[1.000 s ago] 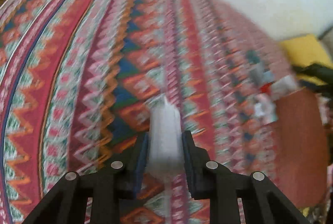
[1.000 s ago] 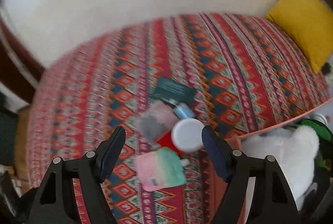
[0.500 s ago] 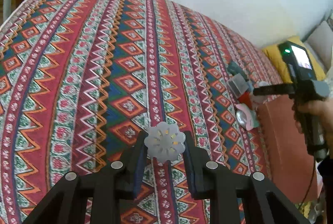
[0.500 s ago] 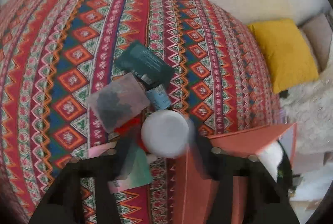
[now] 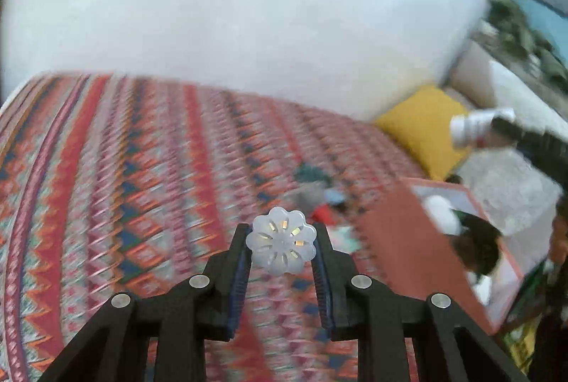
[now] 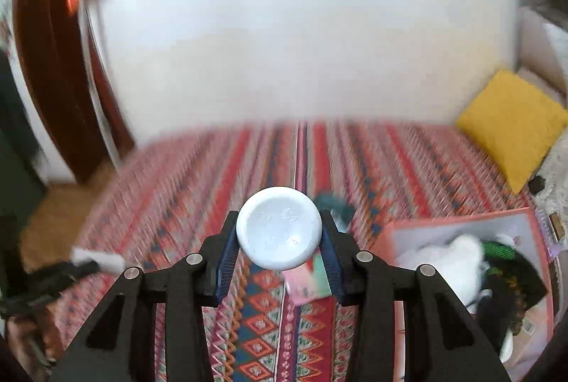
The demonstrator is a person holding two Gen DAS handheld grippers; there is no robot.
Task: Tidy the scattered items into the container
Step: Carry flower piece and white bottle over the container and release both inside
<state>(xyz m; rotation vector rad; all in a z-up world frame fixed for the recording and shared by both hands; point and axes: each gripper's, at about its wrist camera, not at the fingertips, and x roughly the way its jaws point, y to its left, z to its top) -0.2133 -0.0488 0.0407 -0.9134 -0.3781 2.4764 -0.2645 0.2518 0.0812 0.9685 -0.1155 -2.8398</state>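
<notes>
Both your grippers have risen off the bedspread [image 6: 269, 339]: your right gripper [image 6: 278, 227] clamps the white bottle [image 6: 278, 227], your left gripper [image 5: 281, 245] the flower-shaped piece [image 5: 281, 245]. Your box [image 6: 458, 222] lies low to the right, nearer your right hand.

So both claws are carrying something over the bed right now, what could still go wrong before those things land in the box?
1. The left gripper pinches the translucent flower-shaped plastic piece only at its scalloped edges; it could twist free.
2. The right gripper grips the smooth white round plastic bottle by its curved sides, so a swing may let it slip.
3. The salmon-pink cardboard box already holds a fluffy white item; dropped things might bounce out.
</notes>
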